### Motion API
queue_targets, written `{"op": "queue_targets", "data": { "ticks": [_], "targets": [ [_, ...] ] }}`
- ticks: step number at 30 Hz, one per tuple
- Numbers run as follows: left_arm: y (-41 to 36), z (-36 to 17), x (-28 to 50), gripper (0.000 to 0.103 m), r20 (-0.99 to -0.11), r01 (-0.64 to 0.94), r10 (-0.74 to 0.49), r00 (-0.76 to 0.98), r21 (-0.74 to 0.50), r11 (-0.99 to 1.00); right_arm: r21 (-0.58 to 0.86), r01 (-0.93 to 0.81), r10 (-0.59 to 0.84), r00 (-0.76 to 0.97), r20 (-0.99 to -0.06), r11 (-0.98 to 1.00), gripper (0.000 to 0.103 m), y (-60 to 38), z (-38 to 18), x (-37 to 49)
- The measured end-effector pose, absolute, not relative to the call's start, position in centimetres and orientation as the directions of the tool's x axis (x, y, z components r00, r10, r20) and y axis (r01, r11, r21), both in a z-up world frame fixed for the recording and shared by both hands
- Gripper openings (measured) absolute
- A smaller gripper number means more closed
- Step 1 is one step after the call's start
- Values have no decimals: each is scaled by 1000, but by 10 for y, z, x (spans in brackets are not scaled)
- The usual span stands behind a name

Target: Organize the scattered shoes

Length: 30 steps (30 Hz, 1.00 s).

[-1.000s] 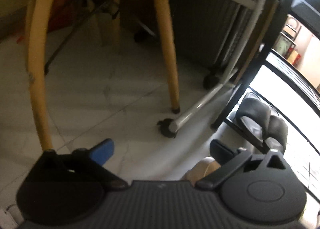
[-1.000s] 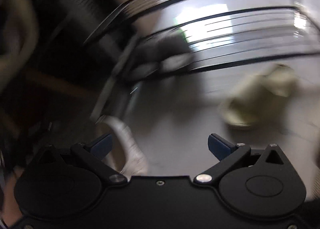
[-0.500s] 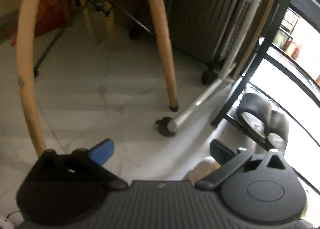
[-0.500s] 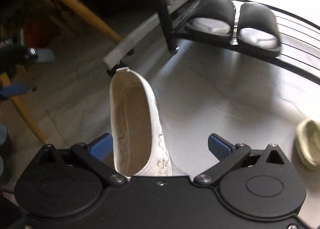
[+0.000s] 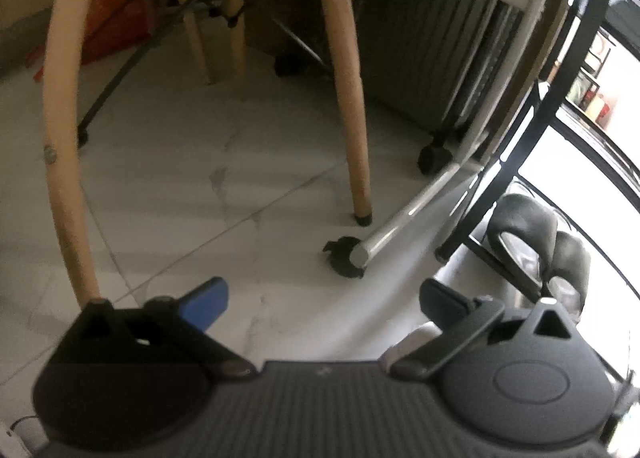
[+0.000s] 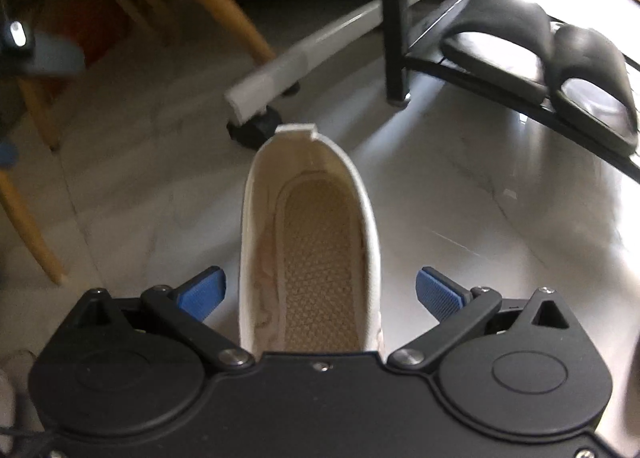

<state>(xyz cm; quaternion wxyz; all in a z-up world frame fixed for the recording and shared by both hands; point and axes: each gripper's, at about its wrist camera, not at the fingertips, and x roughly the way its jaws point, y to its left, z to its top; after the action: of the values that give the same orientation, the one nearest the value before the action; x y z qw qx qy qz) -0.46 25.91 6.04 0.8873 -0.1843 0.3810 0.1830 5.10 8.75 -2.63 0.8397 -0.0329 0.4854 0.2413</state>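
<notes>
My right gripper (image 6: pixel 320 292) has its jaws spread wide either side of a white slip-on shoe (image 6: pixel 310 258) lying on the pale floor (image 6: pixel 480 217), not touching it, so this fits either closing in to grasp or having just set it down; the left gripper (image 5: pixel 324 298) is also released, holding nothing (just hovering). Two black slides (image 6: pixel 560 57) sit side by side on the black wire rack (image 6: pixel 480 75) just beyond, with wooden chair legs (image 5: pixel 348 97) and a castered white frame (image 5: pixel 404 217) crowding the glossy marble-look tiles.
</notes>
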Motion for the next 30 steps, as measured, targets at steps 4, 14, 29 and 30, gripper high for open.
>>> {"op": "queue_targets", "data": {
  "ticks": [4, 14, 29, 30],
  "targets": [
    [262, 59, -5, 102, -744, -462, 159, 649, -220, 859, 153, -450, 356, 411, -839, 880, 103, 89, -34, 51],
    [264, 56, -2, 102, -755, -475, 166, 635, -212, 854, 84, -478, 312, 421, -852, 875, 61, 91, -52, 49],
    [257, 57, -2, 102, -751, -451, 171, 638, -184, 874, -6, -123, 61, 533, -844, 992, 60, -41, -39, 88],
    [256, 56, -2, 102, -751, -448, 171, 637, -180, 876, -7, -91, 42, 524, -850, 996, 60, -50, -40, 92]
  ]
}}
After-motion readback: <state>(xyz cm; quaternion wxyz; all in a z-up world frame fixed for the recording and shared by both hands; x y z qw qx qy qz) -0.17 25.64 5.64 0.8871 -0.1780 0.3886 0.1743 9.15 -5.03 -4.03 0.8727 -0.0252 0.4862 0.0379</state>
